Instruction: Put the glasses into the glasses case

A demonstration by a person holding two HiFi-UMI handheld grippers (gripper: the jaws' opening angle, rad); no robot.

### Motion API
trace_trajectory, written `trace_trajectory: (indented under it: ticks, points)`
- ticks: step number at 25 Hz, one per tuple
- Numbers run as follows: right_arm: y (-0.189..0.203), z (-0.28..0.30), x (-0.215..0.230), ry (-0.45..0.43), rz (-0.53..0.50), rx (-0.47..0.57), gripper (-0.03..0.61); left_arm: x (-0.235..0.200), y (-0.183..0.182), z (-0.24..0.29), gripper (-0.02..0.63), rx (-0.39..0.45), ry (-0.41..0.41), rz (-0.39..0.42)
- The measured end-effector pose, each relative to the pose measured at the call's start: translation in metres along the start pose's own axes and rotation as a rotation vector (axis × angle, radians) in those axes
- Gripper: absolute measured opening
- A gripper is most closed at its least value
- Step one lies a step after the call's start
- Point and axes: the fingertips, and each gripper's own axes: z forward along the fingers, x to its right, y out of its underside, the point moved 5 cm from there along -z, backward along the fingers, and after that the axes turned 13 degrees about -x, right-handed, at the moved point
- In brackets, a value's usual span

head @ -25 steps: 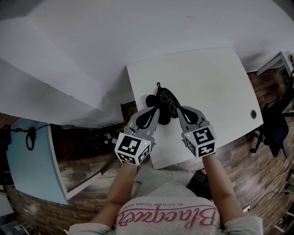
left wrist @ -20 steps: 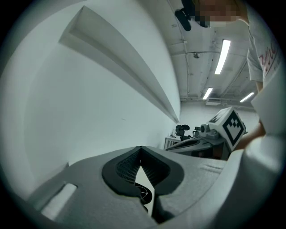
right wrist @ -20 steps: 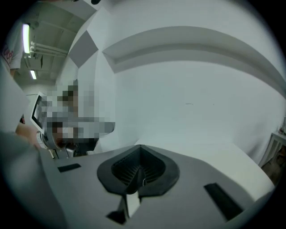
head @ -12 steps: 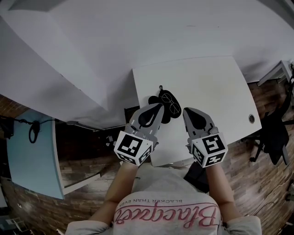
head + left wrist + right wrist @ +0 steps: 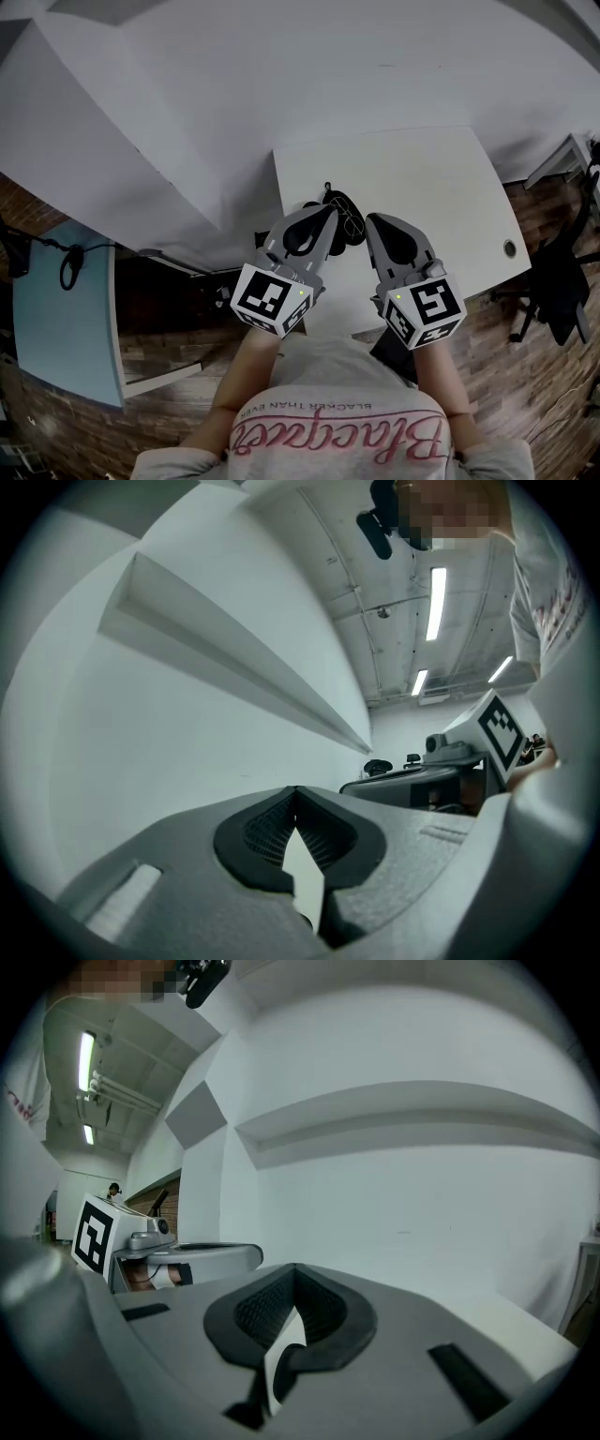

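In the head view a black glasses case [image 5: 357, 235] lies near the left front of a white table [image 5: 422, 178]. The glasses [image 5: 350, 219] rest on top of it, their thin frame just visible. My left gripper [image 5: 328, 213] hangs over the case's left part and hides it. My right gripper [image 5: 370, 220] is just right of the glasses. Both are shut with nothing between the tips. The left gripper view shows its jaws [image 5: 296, 790] meeting against a white wall, and the right gripper view [image 5: 294, 1267] shows the same. Neither view shows the case.
A round cable hole [image 5: 509, 248] sits at the table's right front corner. An office chair [image 5: 562, 272] stands right of the table on the wooden floor. A pale blue board [image 5: 66, 319] stands to the left. White walls rise behind the table.
Both grippers have lifted closer to the head camera and tilted upward. The right one has drawn back from the glasses. The case and glasses lie as before.
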Motion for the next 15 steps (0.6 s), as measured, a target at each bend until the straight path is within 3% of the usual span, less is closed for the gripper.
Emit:
trace_trajectory:
  ticks: [15]
  points:
    - [-0.008, 0.002, -0.003, 0.000, -0.054, 0.066, 0.009, 0.011, -0.013, 0.001, 0.005, 0.033, 0.026, 0.061]
